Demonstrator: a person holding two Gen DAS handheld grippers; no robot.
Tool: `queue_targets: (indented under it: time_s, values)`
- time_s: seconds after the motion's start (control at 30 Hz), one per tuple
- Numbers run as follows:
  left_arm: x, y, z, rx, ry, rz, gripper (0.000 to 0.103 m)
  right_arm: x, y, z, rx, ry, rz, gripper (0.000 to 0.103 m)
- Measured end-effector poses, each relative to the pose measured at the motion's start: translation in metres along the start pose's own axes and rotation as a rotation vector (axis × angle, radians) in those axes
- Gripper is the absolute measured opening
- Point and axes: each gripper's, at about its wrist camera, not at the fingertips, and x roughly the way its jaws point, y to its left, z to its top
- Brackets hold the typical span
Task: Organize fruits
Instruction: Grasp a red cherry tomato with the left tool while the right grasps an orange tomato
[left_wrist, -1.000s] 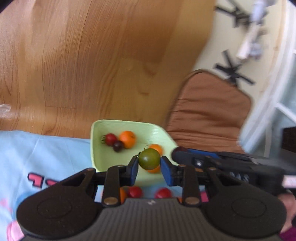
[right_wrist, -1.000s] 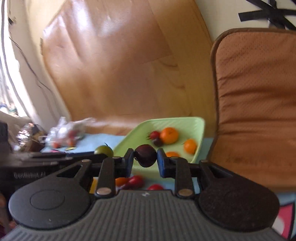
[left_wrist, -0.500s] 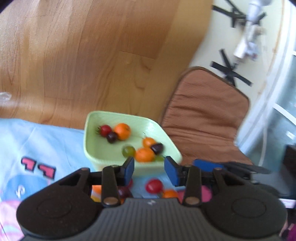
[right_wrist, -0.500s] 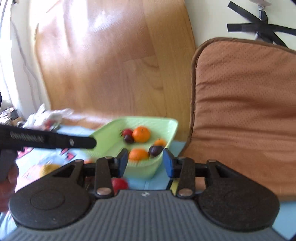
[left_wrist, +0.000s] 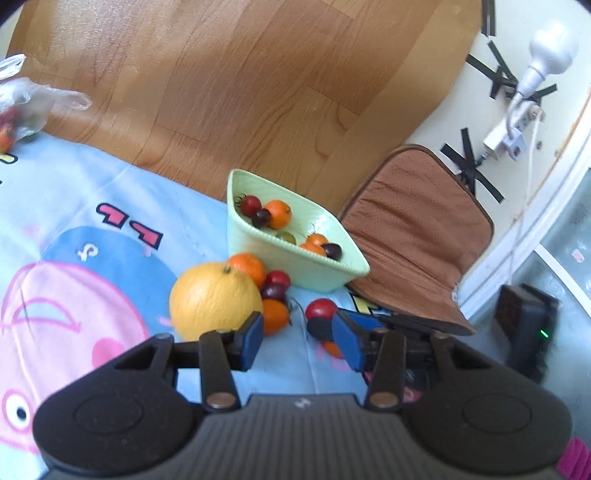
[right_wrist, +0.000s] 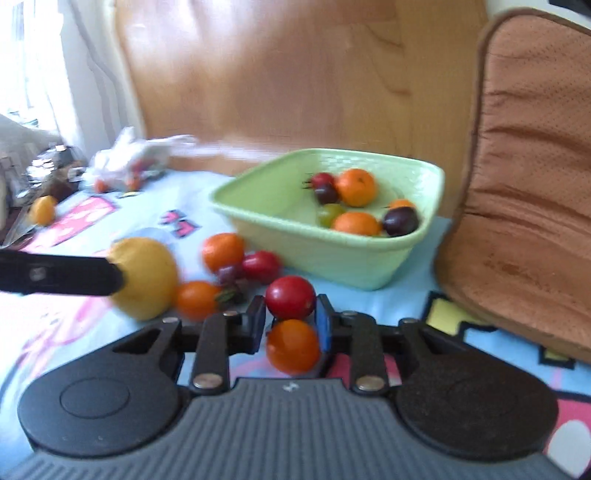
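The right gripper (right_wrist: 290, 319) is closing around a red tomato (right_wrist: 290, 297), its jaws flanking the fruit's widest part; whether the pads already press is hard to tell. An orange tomato (right_wrist: 293, 346) lies just beneath it at 6 o'clock. The left gripper (left_wrist: 297, 338) is opening with nothing between its jaws, a small orange fruit (left_wrist: 275, 315) just ahead.

The tomato looks light, smooth and thin-skinned, so I judge it slippery and easily bruised: a gentle pinch across its middle should hold it, not at the stem. The big orange (left_wrist: 216, 299) at 9 o'clock of the loose pile looks firmer, heavier and likely too wide for an easy pinch. The green basket (right_wrist: 310, 236), at 12 o'clock, already holds several fruits.
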Motion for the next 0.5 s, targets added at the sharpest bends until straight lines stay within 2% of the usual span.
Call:
queue_targets:
  time_s: [0.07, 0.13, 0.2, 0.33, 0.37, 0.43, 0.5]
  values:
    - [-0.003, 0.0, -0.007, -0.001, 0.018, -0.03, 0.043, -0.021, 0.014, -0.008, -0.061, -0.025, 0.049, 0.031]
    - [-0.008, 0.0, -0.017, 0.01, 0.036, -0.062, 0.045, -0.039, 0.027, -0.016, -0.078, -0.021, 0.143, 0.031]
    - [-0.011, 0.0, -0.027, 0.026, 0.051, -0.077, 0.047, -0.05, 0.048, -0.027, -0.157, -0.016, 0.175, 0.031]
    - [-0.011, 0.001, -0.041, 0.026, 0.076, -0.046, 0.05, -0.046, 0.084, -0.05, -0.32, 0.016, 0.122, 0.032]
    - [-0.011, 0.001, -0.043, 0.031, 0.081, -0.034, 0.05, -0.047, 0.089, -0.055, -0.35, 0.0, 0.102, 0.032]
    - [-0.016, 0.0, -0.047, 0.046, 0.075, -0.016, 0.05, -0.05, 0.092, -0.054, -0.359, -0.011, 0.081, 0.033]
    - [-0.025, 0.002, -0.046, 0.036, 0.054, -0.035, 0.05, -0.058, 0.089, -0.052, -0.339, -0.025, 0.074, 0.034]
